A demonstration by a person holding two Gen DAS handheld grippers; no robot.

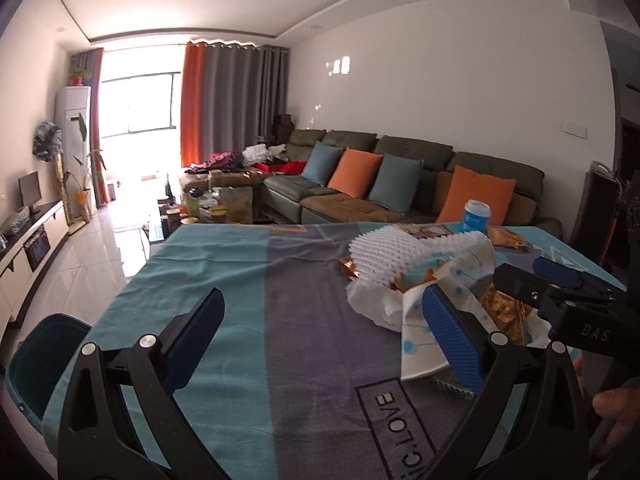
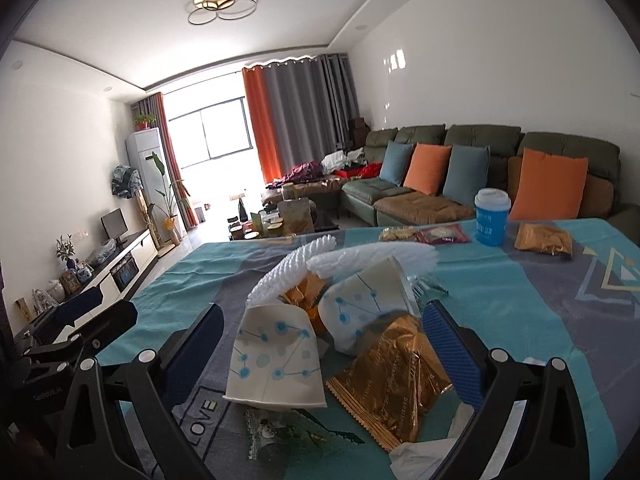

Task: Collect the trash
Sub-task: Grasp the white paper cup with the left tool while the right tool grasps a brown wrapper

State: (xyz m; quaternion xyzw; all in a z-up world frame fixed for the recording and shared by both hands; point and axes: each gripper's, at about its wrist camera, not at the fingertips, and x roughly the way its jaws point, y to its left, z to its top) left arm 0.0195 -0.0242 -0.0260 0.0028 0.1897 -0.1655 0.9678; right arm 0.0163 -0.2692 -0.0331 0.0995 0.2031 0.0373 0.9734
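A heap of trash lies on the blue and grey tablecloth point(image 1: 248, 280): white foam netting point(image 1: 380, 256), crushed white paper cups with blue dots point(image 2: 276, 360), gold foil wrappers point(image 2: 396, 372) and white tissue point(image 1: 380, 304). My left gripper point(image 1: 320, 340) is open over bare cloth, its right finger beside the heap. My right gripper point(image 2: 324, 348) is open, its fingers on either side of a paper cup and a gold wrapper; it also shows in the left wrist view point(image 1: 560, 280). A teal bin point(image 1: 44, 372) stands at the table's left edge.
A blue cup with a white lid point(image 2: 491, 216), a gold packet point(image 2: 542, 240) and flat snack packets point(image 2: 424, 235) lie at the table's far side. Beyond are a green sofa point(image 2: 472, 168) with cushions and a cluttered coffee table point(image 1: 212, 208).
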